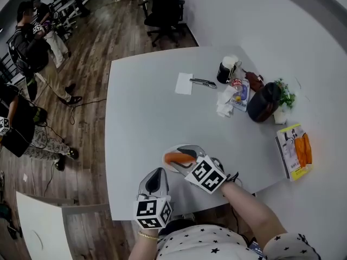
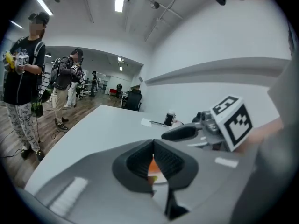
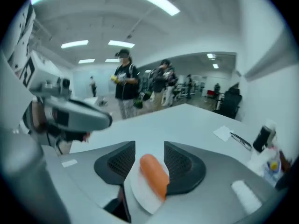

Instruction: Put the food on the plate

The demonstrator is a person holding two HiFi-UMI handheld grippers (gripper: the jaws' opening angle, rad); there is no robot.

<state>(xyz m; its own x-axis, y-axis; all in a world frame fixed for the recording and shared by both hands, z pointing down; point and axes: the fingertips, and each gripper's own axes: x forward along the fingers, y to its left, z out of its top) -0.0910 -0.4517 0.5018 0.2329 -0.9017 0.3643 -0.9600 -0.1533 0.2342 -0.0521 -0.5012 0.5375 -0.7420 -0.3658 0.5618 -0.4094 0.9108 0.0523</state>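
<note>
An orange sausage (image 3: 154, 174) lies on a small white plate (image 3: 140, 192) near the front edge of the grey table (image 1: 141, 118). My right gripper (image 3: 149, 147) straddles it, open: the left pad stands clear of the sausage and its near end runs under the right jaw. In the head view the sausage (image 1: 175, 157) and the plate (image 1: 173, 167) sit under the right gripper (image 1: 184, 157). My left gripper (image 1: 157, 173) hovers just left of the plate. Its jaws (image 2: 150, 143) meet at the tips with nothing held, and the sausage shows orange through the slit.
At the back right of the table are a paper sheet (image 1: 184, 83), a pen-like tool (image 1: 203, 82), a dark cup (image 1: 226, 71), wrappers (image 1: 234, 95), a dark pot (image 1: 264, 103) and greens (image 1: 284, 95). A yellow package (image 1: 295, 150) lies right. People stand on the wooden floor (image 1: 81, 47) left.
</note>
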